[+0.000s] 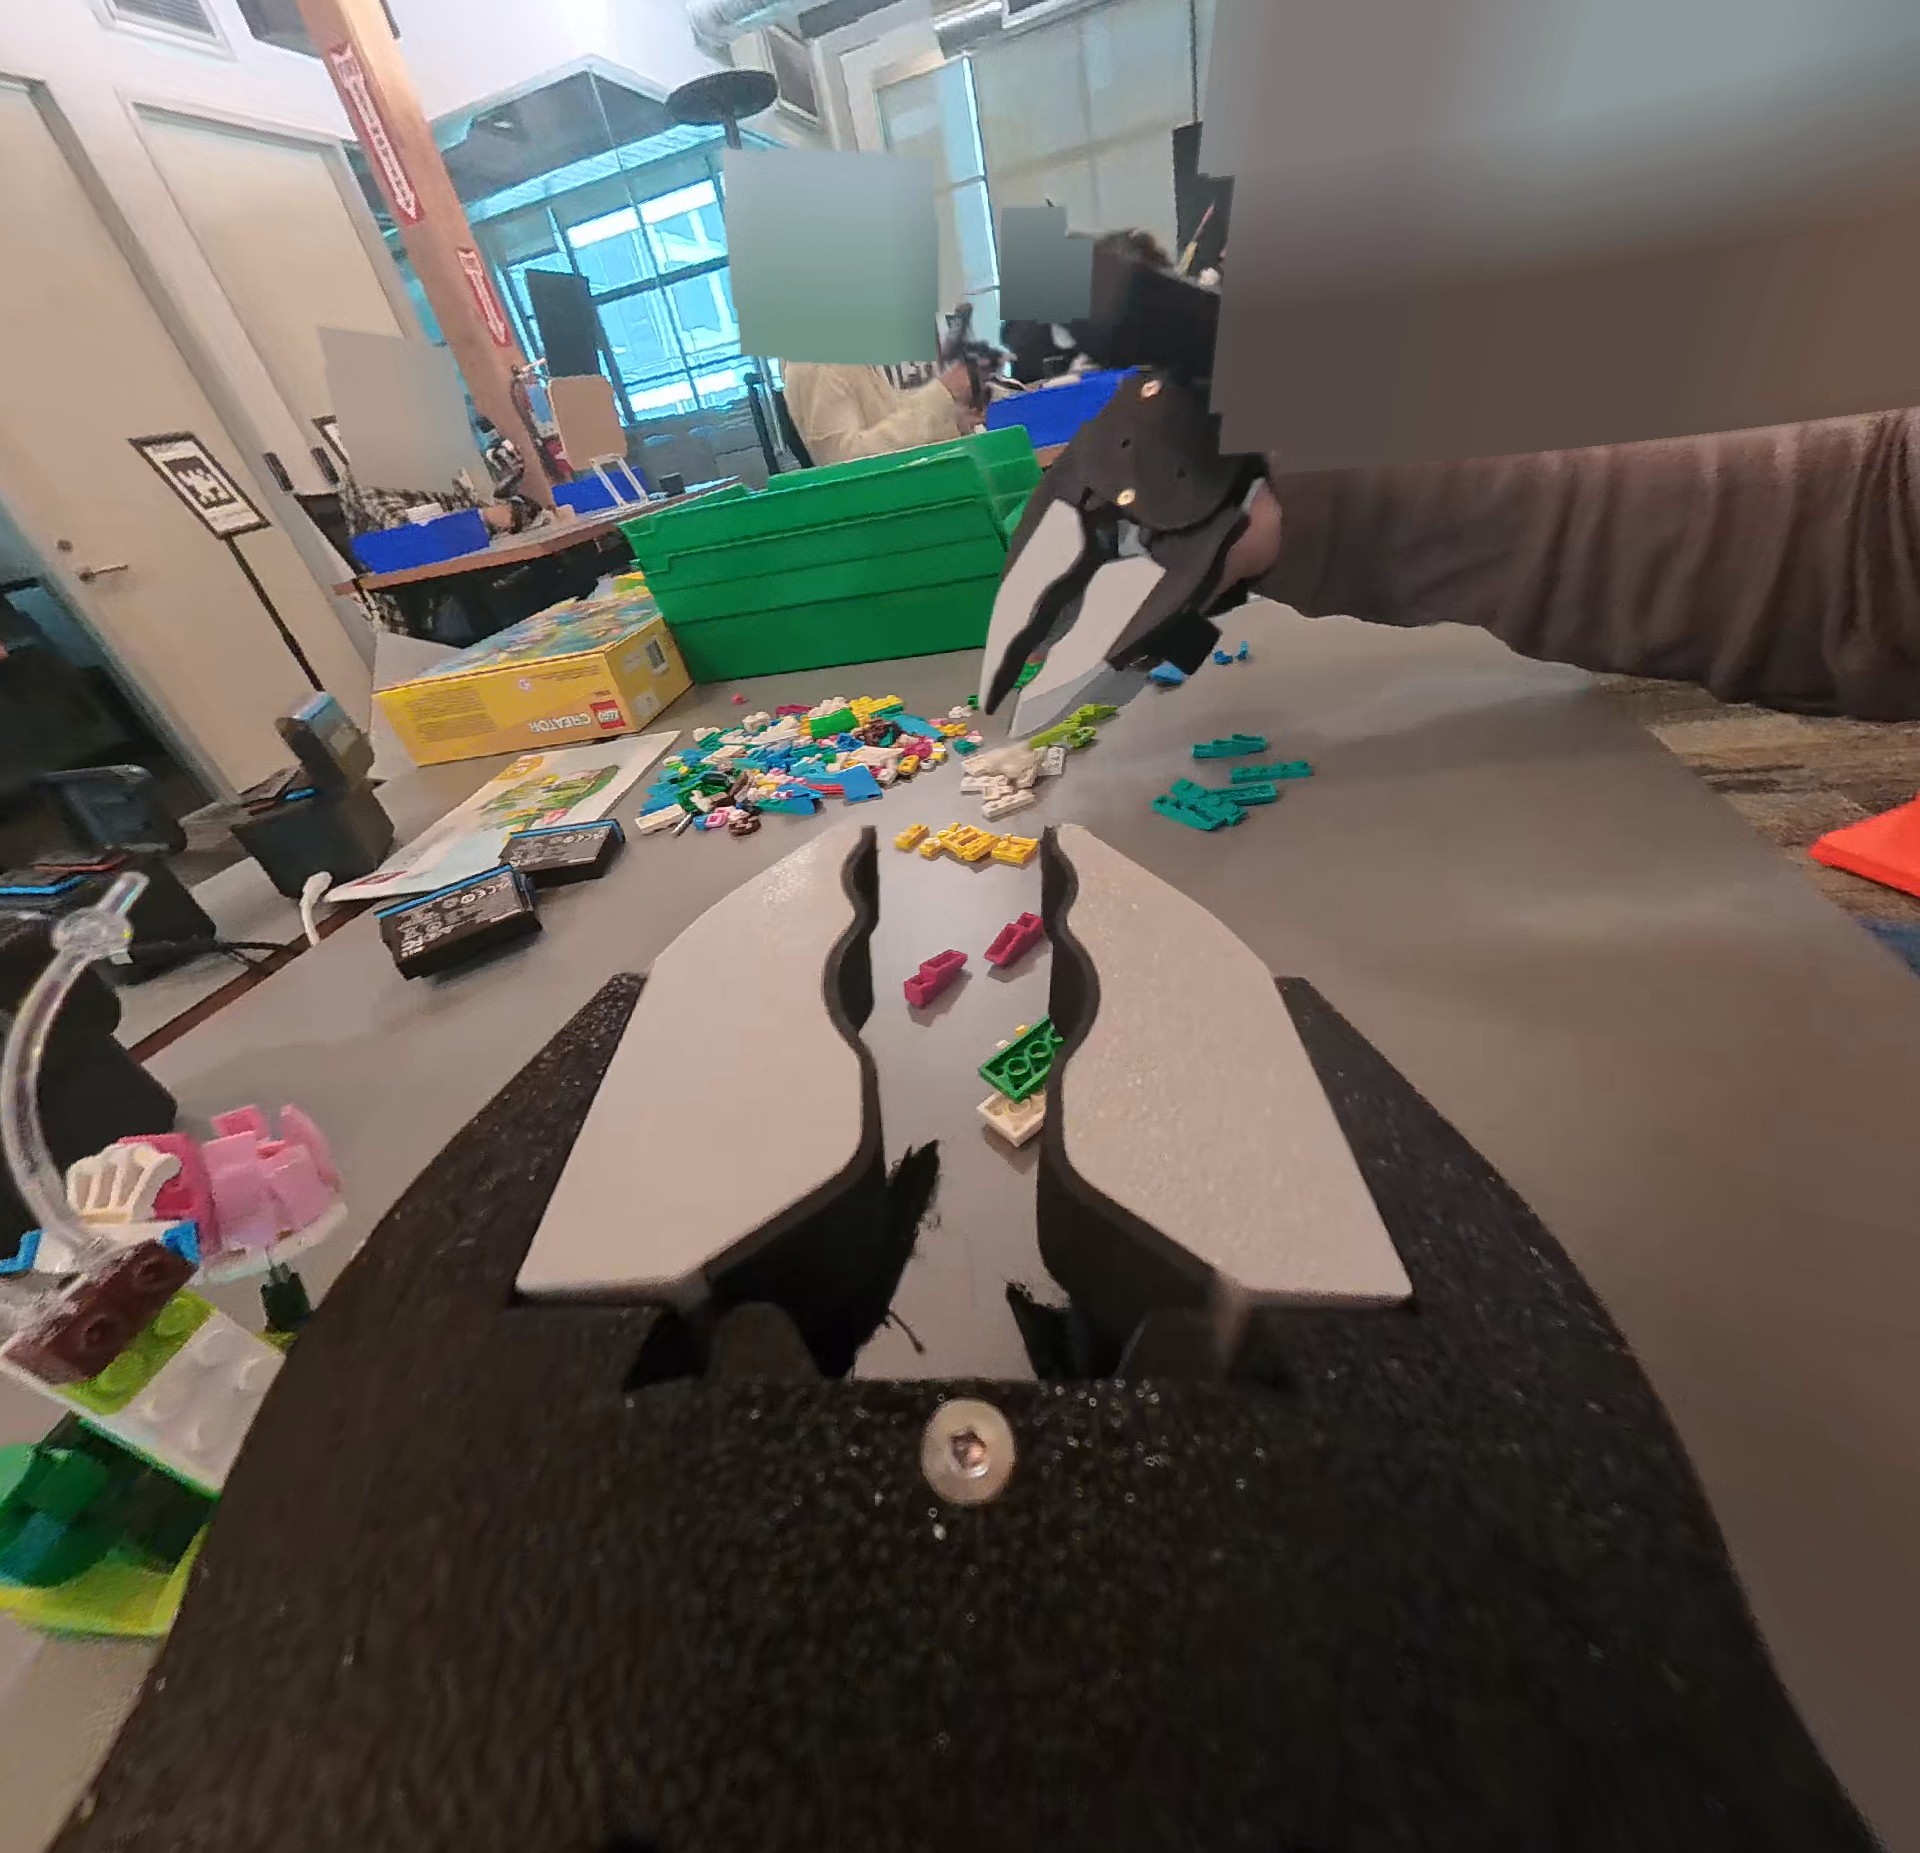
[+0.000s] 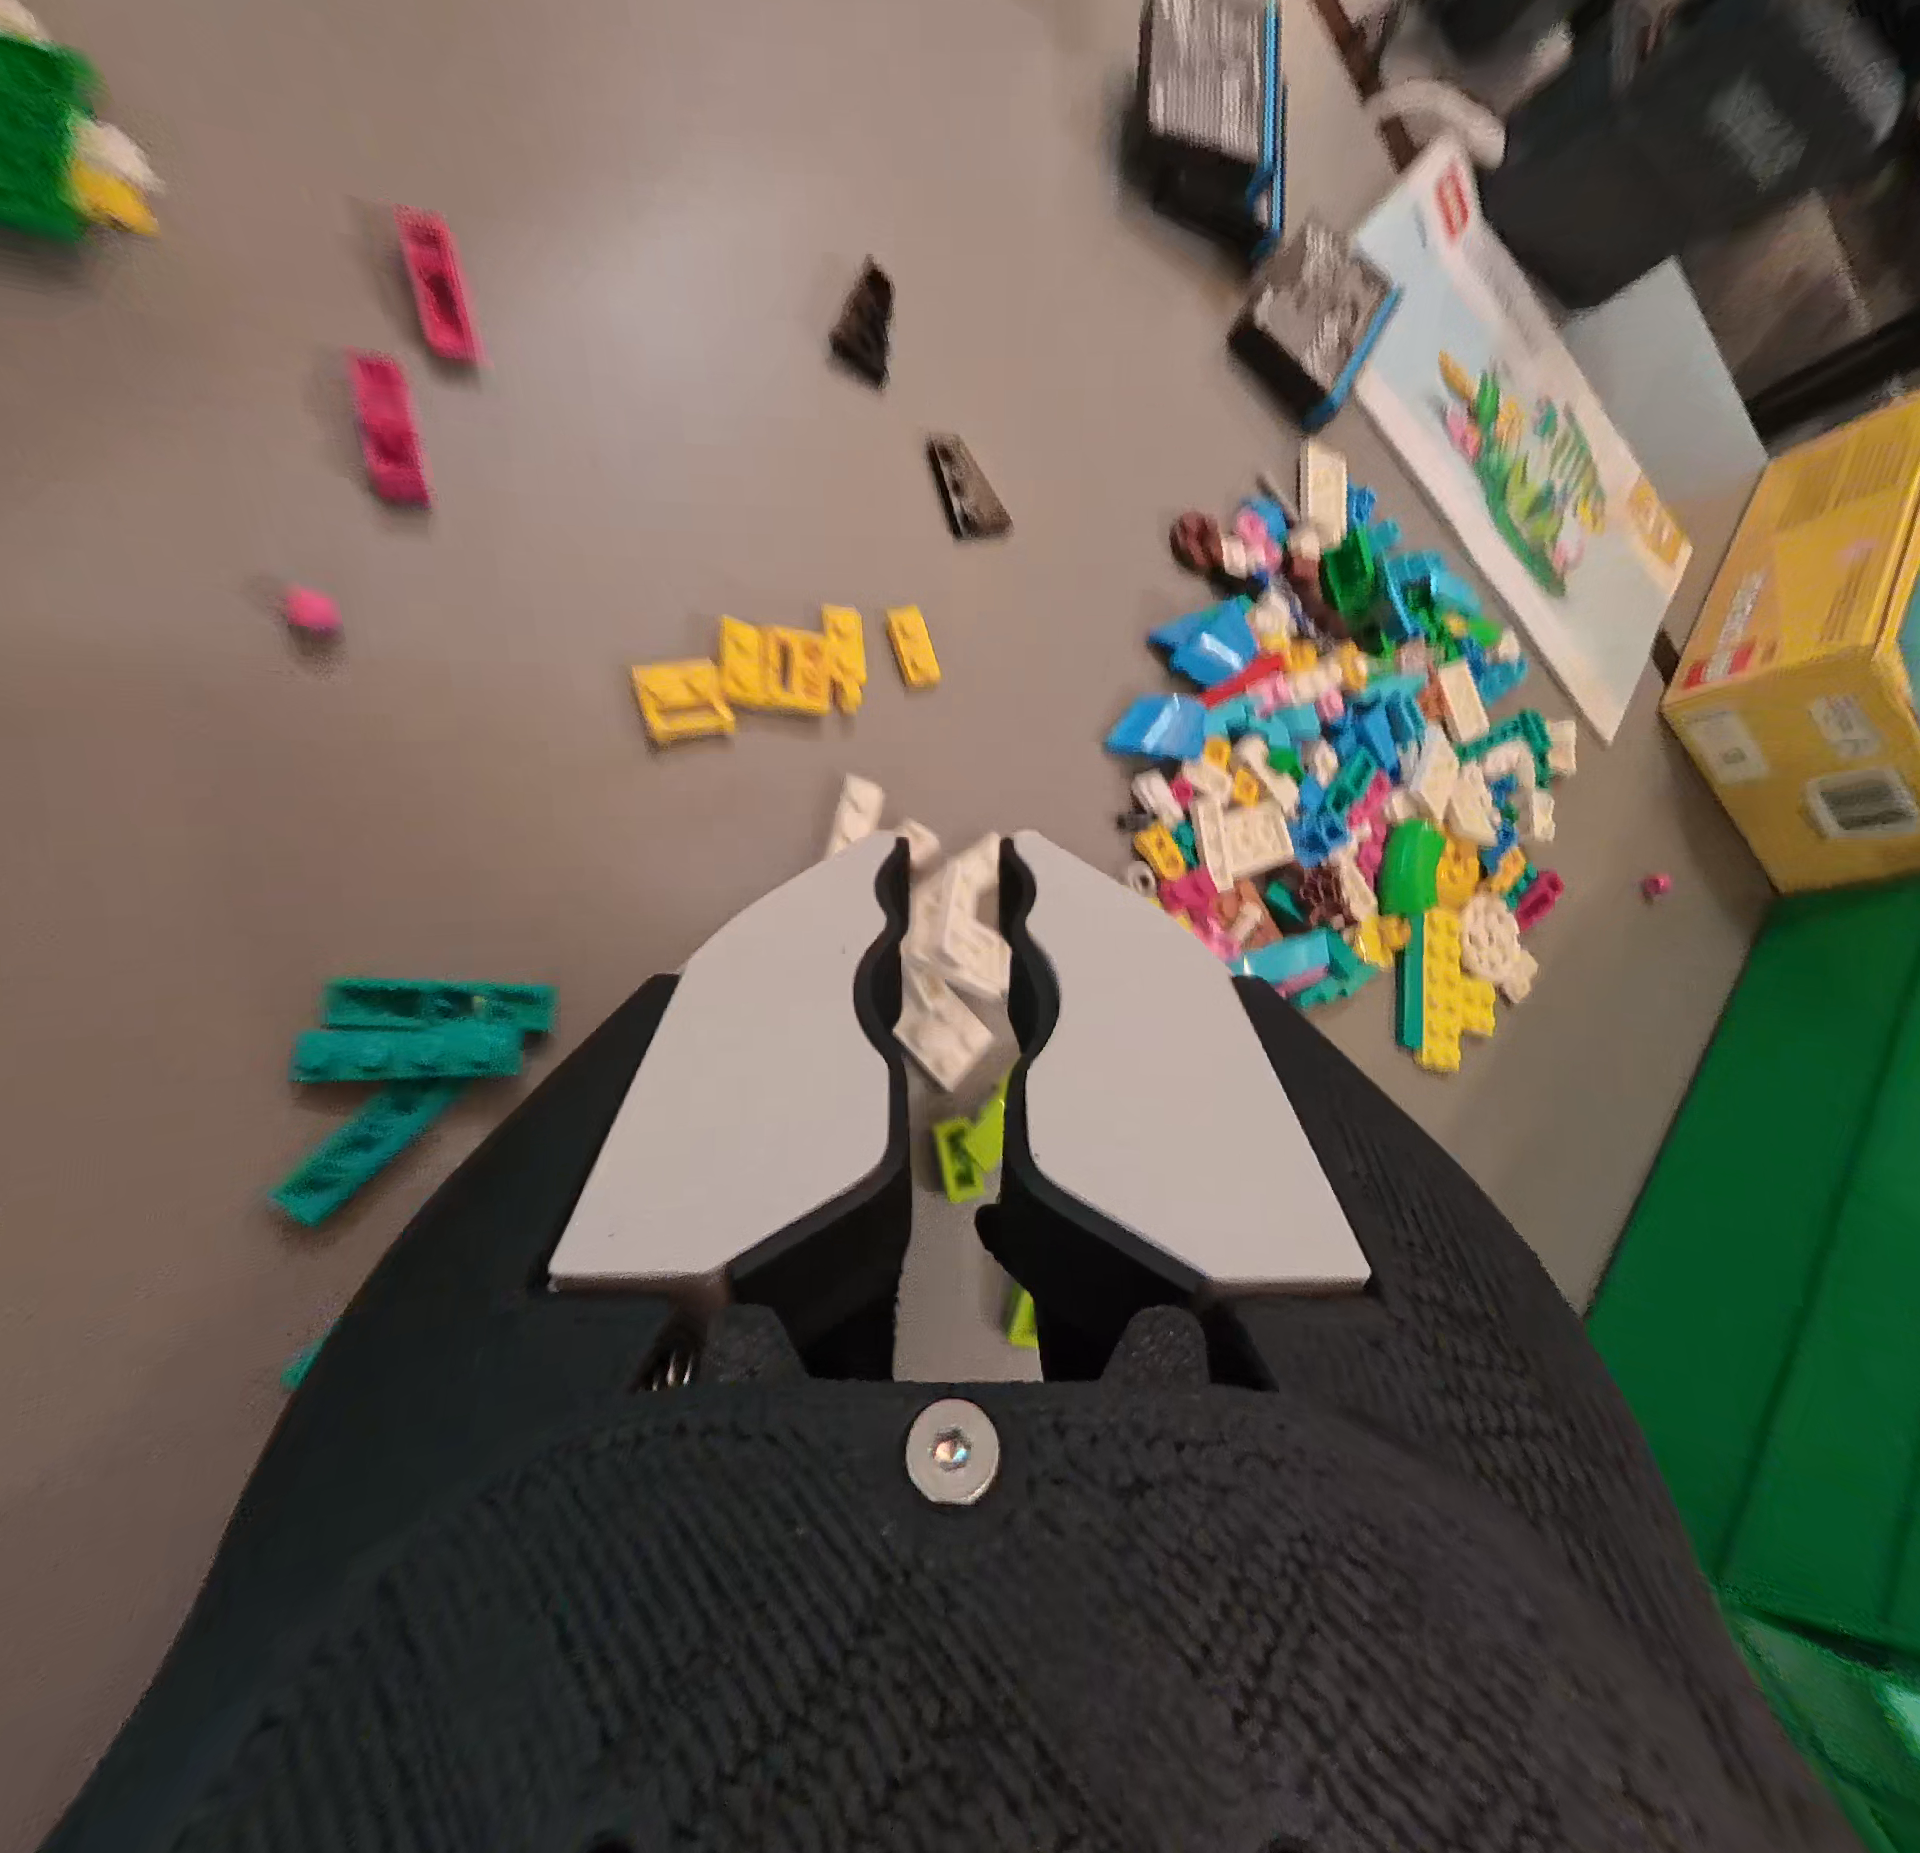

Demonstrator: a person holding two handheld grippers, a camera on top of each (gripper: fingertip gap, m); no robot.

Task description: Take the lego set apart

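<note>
My left gripper (image 1: 961, 847) is open and empty, low over the grey table (image 1: 1455, 920). Two magenta pieces (image 1: 935, 975) lie on the table between its fingers, untouched. A green plate (image 1: 1023, 1060) lies by its right finger. The part-built lego set (image 1: 156, 1284), with a pink flower, a clear arch and green plates, stands at its lower left and shows in the right wrist view (image 2: 42, 141). My right gripper (image 2: 954, 847) is open just above a small pile of white pieces (image 2: 951, 962), holding nothing. It shows in the left wrist view (image 1: 1010, 714) over that pile (image 1: 1008, 775).
Sorted groups lie around: yellow pieces (image 2: 779, 665), teal plates (image 2: 416, 1055), lime pieces (image 2: 966, 1143), black pieces (image 2: 966, 484). A mixed pile (image 2: 1340, 764), booklet (image 2: 1507, 432), yellow box (image 2: 1808, 723), batteries (image 2: 1210, 99) and green bins (image 2: 1766, 1284) stand farther off. The green plate (image 1: 1023, 1060) lies around 9 cm away from my left fingertips.
</note>
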